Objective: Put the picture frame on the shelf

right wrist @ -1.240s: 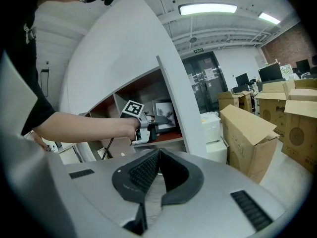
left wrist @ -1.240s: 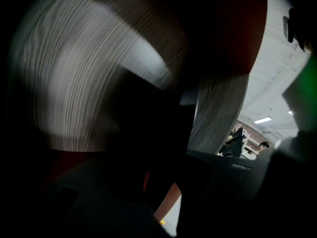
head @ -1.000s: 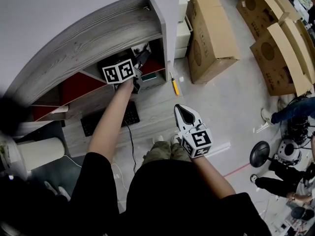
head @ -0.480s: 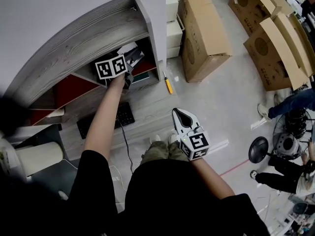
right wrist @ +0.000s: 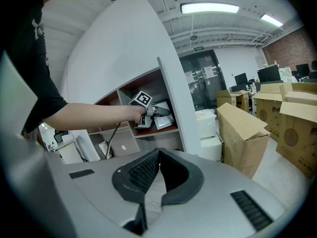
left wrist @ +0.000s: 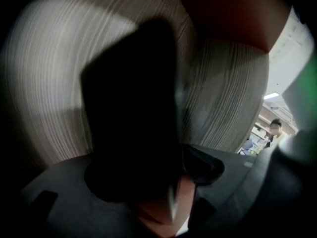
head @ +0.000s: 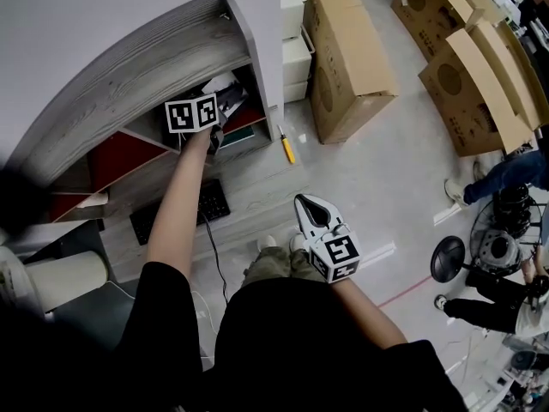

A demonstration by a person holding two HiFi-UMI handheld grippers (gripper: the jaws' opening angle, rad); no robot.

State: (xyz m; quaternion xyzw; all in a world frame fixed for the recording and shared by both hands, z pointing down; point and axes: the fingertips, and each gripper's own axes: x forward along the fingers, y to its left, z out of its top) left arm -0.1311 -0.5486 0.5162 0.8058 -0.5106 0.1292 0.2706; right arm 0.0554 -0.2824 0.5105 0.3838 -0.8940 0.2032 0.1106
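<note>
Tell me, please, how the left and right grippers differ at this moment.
The left gripper reaches into the shelf; the right gripper hangs over the floor. The left gripper's jaws are opening with a dark object between them; the right gripper's are shut and empty. Both carry marker cubes.

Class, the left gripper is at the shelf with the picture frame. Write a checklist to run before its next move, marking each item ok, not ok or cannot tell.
1. Left gripper is inside the shelf compartment: ok.
2. Its jaws are opening to let go: ok.
3. Picture frame sits in the compartment on the shelf board: ok.
4. Pads fully clear of the frame: cannot tell, the left gripper view is too dark there.
5. Frame stands steady unaided: cannot tell.
6. Right gripper is shut, empty and away from the shelf: ok.
</note>
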